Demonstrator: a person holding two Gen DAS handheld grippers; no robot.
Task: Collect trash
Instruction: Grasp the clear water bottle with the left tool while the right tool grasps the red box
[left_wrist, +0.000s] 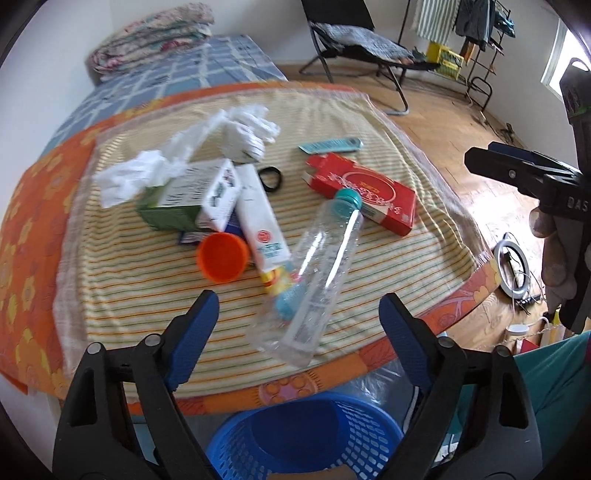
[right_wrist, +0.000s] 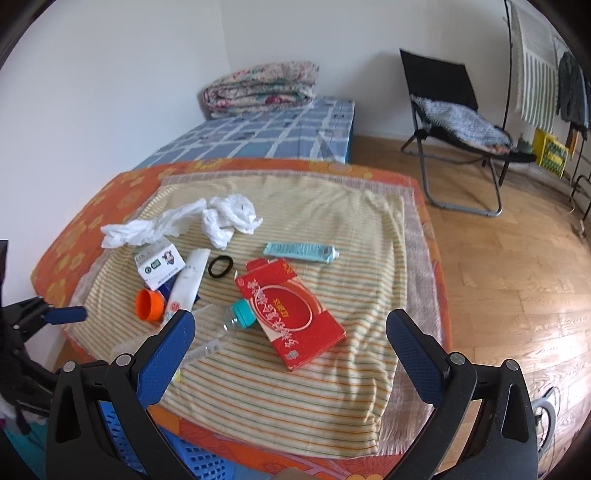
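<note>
Both claws, left (left_wrist: 299, 325) and right (right_wrist: 290, 334), gape wide and empty above a clear bottle (left_wrist: 317, 280) lying beside the red box (left_wrist: 365, 192).

— What's on the table (right_wrist: 373, 417)?

— A bottle (left_wrist: 319, 282) lies nearest the front edge, its cap end resting on the flat box (right_wrist: 290, 314) to its right. Left of the bottle lies a cup (left_wrist: 221, 258) on its side, with a carton (left_wrist: 192, 199) behind it.

— And past those?

— Crumpled bags (right_wrist: 225, 218) behind the carton, a tube (right_wrist: 301, 252) behind the flat box. A basket (left_wrist: 306, 439) stands below the front edge.
</note>
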